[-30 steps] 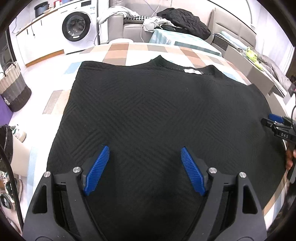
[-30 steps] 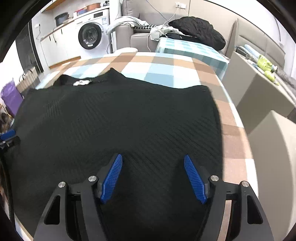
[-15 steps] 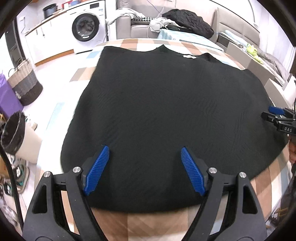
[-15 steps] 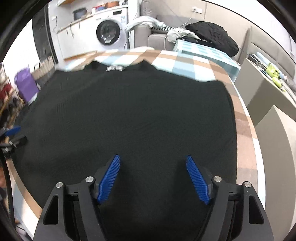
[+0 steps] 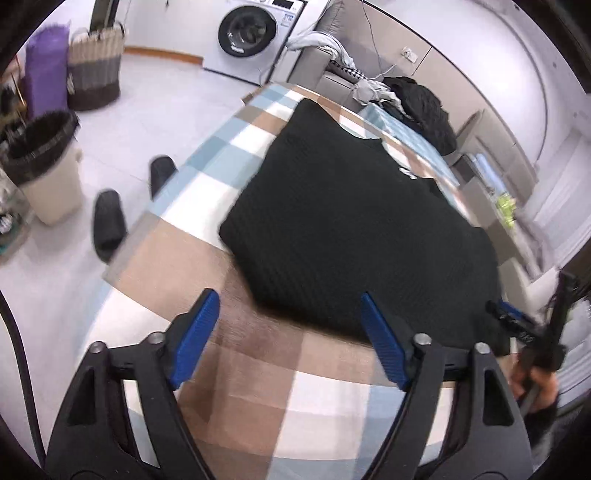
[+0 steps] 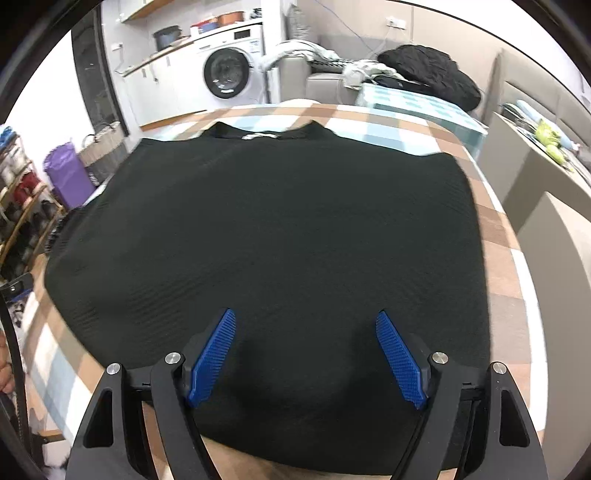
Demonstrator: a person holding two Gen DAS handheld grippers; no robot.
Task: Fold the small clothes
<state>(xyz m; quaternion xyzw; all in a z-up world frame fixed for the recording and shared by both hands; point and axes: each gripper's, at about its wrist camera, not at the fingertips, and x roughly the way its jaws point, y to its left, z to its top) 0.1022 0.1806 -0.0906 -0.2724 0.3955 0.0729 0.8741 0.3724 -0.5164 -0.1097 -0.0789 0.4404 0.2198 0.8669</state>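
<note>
**Black top spread flat, both grippers empty**

Looking through my left wrist camera, I see the left gripper (image 5: pixel 290 338) with its blue-padded fingers (image 5: pixel 195 334) spread wide apart, holding nothing. It hangs over the bare checked tablecloth (image 5: pixel 207 266), near the closest corner of the black sweater (image 5: pixel 354 229) but apart from it. The sweater lies flat on the cloth, its neckline pointing toward the far end of the table, a small white label (image 5: pixel 408 172) showing at the collar. At the right edge of this view the right gripper (image 5: pixel 517 325) sits at the sweater's side; it is blurred, so I cannot tell its state from here. On the floor to the left are two dark slippers (image 5: pixel 109 221), a lined bin (image 5: pixel 44 162) and a woven basket (image 5: pixel 94 70), with a washing machine (image 5: pixel 255 33) behind.

From my right wrist camera, the right gripper (image 6: pixel 304 356) has its fingers (image 6: pixel 212 356) well apart and empty, poised above the near hem of the sweater (image 6: pixel 273 236). The garment fills most of the table, laid out smooth, collar and label (image 6: pixel 260 136) at the far side. The checked tablecloth (image 6: pixel 506 280) shows along the right edge. A grey sofa (image 6: pixel 325 83) carrying a heap of dark clothing (image 6: pixel 432 74) stands beyond the table.
</note>
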